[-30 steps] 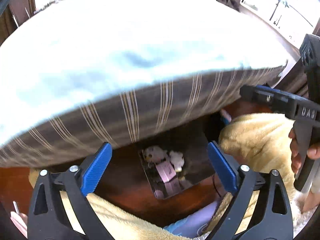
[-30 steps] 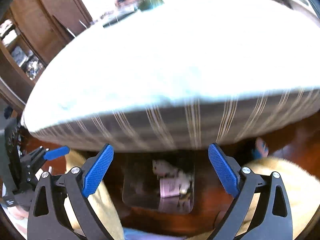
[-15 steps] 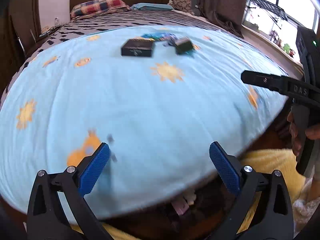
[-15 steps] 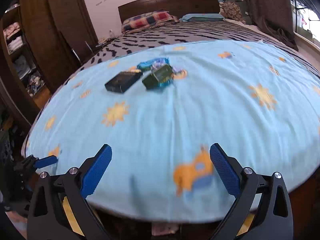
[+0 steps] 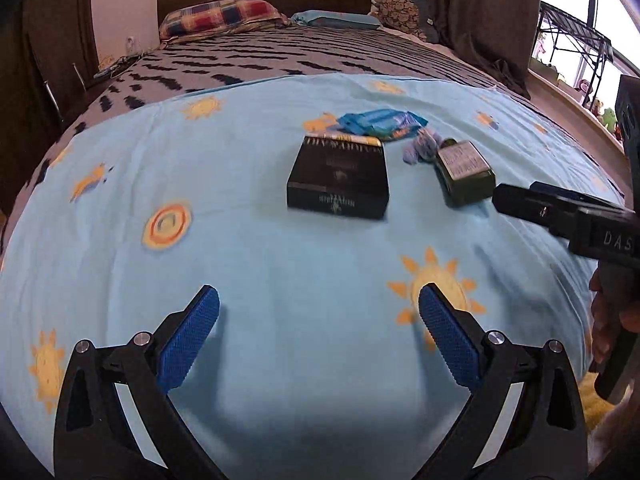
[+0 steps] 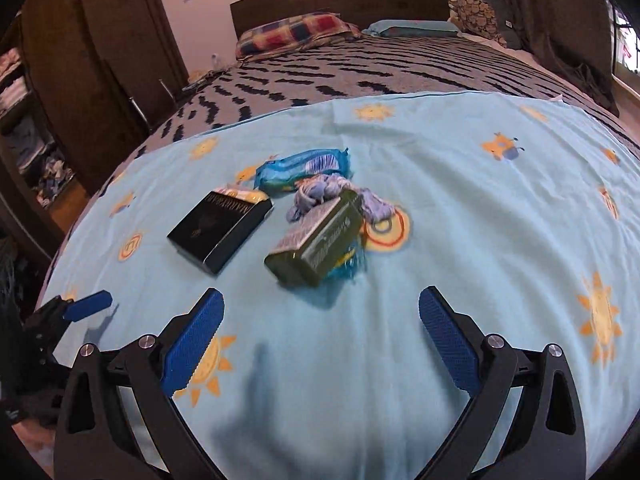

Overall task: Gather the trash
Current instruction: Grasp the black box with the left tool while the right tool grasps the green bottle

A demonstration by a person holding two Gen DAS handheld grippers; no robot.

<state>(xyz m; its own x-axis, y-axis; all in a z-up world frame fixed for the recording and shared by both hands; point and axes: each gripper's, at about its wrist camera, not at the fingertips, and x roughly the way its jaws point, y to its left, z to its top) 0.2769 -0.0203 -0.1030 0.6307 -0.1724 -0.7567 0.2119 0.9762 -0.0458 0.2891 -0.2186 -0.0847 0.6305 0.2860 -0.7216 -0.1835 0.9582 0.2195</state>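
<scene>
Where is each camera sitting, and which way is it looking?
Left wrist: rides the open left gripper, facing up the bed toward the headboard; a hand holding the right gripper shows at right.
Right wrist: rides the open right gripper, facing the same way; the left gripper shows at left.
Both see the black box, green box and blue packet.

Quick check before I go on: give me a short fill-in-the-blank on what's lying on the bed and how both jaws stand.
1. The black box lies on a light blue sheet printed with orange ____.
2. Both the left gripper and the right gripper have their jaws ____ and hold nothing.
3. In the right wrist view, the green box lies to the ____ of the black box.
4. The blue wrapper lies ____ from the grippers than both boxes.

Missing words: suns; open; right; farther
</scene>
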